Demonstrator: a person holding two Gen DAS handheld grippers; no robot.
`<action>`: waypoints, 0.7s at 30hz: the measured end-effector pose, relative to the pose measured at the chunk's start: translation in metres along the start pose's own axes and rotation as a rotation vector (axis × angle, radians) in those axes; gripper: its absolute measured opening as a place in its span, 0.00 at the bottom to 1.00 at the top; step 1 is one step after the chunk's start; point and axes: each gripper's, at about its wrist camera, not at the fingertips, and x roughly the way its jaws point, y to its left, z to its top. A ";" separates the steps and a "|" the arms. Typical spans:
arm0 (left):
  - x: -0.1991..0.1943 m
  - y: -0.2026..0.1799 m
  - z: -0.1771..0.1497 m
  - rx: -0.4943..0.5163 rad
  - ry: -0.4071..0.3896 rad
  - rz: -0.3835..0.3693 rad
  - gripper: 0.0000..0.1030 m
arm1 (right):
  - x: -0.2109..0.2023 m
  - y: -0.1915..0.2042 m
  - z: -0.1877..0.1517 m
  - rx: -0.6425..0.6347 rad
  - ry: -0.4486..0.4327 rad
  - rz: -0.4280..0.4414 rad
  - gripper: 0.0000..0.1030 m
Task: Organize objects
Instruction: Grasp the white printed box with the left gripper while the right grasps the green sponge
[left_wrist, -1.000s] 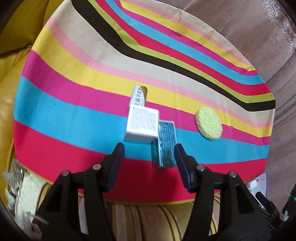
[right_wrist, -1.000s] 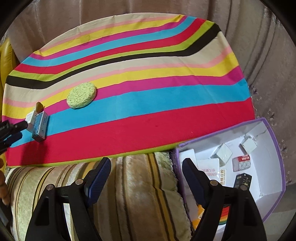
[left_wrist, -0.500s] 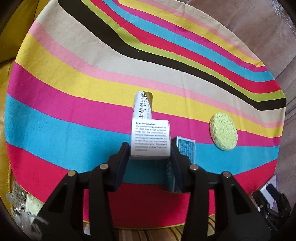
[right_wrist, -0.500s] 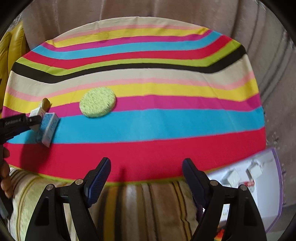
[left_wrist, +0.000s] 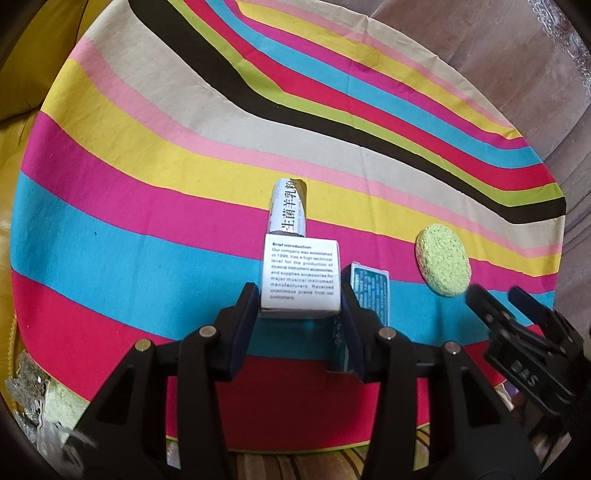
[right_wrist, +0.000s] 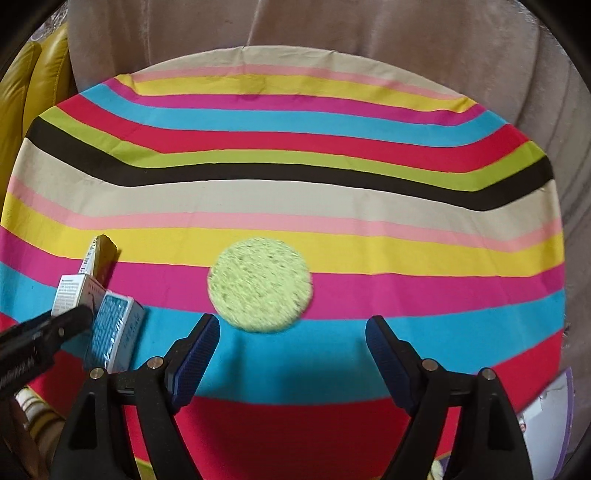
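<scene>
- Striped cloth (left_wrist: 155, 177) covers the desk.
- Left gripper (left_wrist: 299, 295) has its fingers clenched on a white box (left_wrist: 300, 275), low on the blue stripe.
- Blue box (left_wrist: 369, 291) sits just beside it at 3 o'clock; a sachet (left_wrist: 288, 210) lies at 12.
- Right gripper (right_wrist: 291, 332) hangs released near the green sponge (right_wrist: 260, 284).

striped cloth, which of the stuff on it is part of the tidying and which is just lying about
In the job:
white box, between the left claw pads
blue box
sachet
green sponge, ahead of the open right claw

Lying about:
striped cloth
yellow cushion
</scene>
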 end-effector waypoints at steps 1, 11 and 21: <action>0.001 -0.001 0.000 0.004 0.003 0.005 0.48 | 0.003 0.001 0.001 0.000 0.006 0.002 0.80; 0.008 0.003 0.001 -0.007 0.017 0.015 0.46 | 0.030 0.010 0.014 0.011 0.044 0.009 0.80; 0.007 0.003 0.001 -0.002 -0.005 0.013 0.46 | 0.058 0.015 0.021 0.006 0.089 0.046 0.85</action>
